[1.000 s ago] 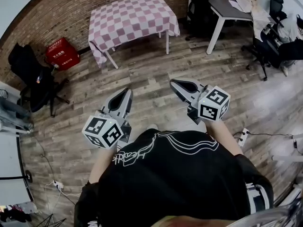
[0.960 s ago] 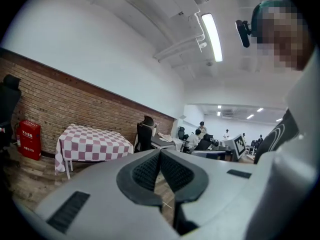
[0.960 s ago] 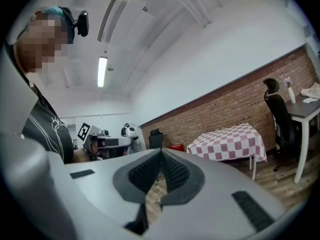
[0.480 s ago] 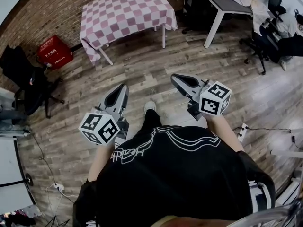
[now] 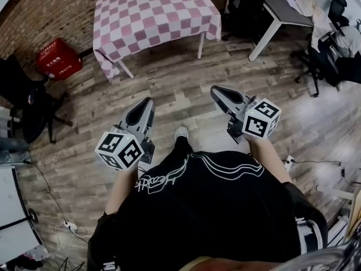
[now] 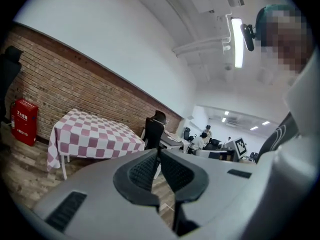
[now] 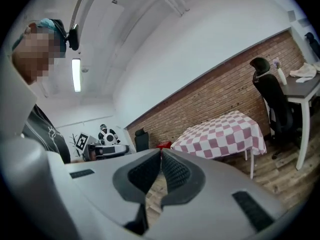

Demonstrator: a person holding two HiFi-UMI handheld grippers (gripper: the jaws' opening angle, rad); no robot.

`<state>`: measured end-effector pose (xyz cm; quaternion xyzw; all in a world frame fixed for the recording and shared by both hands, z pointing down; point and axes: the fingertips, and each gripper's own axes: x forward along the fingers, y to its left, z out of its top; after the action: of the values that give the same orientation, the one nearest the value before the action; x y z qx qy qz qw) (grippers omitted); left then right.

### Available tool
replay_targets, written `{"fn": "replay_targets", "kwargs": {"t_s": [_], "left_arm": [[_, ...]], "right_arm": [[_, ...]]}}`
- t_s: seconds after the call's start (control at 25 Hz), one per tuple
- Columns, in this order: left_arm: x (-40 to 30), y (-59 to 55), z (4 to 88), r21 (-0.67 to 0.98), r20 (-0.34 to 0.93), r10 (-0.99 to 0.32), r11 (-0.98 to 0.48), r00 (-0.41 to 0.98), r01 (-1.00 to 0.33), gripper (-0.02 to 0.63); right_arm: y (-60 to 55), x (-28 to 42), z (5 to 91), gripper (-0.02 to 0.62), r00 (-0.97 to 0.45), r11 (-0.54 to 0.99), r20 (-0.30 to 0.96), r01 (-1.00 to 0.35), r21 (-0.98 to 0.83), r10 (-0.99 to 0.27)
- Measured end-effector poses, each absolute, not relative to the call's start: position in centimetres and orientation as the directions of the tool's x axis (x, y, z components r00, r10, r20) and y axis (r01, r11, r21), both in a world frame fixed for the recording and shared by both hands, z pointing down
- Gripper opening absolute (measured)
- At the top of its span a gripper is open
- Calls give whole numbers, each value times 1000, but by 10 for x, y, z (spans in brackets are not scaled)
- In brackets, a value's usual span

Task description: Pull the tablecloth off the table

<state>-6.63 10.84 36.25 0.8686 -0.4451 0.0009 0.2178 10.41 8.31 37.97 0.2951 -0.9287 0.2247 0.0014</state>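
Note:
A pink-and-white checked tablecloth covers a small white-legged table by the brick wall, well ahead of me. It also shows as the tablecloth in the left gripper view and the tablecloth in the right gripper view. My left gripper is shut and empty, held over the wooden floor at lower left. My right gripper is shut and empty too, at the right. Both point toward the table, a good way short of it.
A red box stands left of the table by the wall. A black chair sits at far left. A grey desk with black office chairs stands at the right. Wooden floor lies between me and the table.
I have walked forward: the table has come closer and grown larger in the head view. Both grippers stay shut and keep their places in front of me.

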Motion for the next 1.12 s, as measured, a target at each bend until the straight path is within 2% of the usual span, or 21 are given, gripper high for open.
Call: {"fn": "replay_targets", "kwargs": {"t_s": [0.44,0.76,1.12], "left_arm": [[-156,-59,406,388,275,-788,-433,551,-814,8],[-215,-128,454,359,342,-814,-348,469,-866,20],[-260,-165,486,354,364,-860,-228,358,-907,115]], "right_arm": [[-91,70,408,-2,-795,642,155,-574,-508,-587],[-165,87,435,0,-704,583,239,-697,-418,-669],[-229,132,469,11,-616,517,317,-784,-344,-721]]}}
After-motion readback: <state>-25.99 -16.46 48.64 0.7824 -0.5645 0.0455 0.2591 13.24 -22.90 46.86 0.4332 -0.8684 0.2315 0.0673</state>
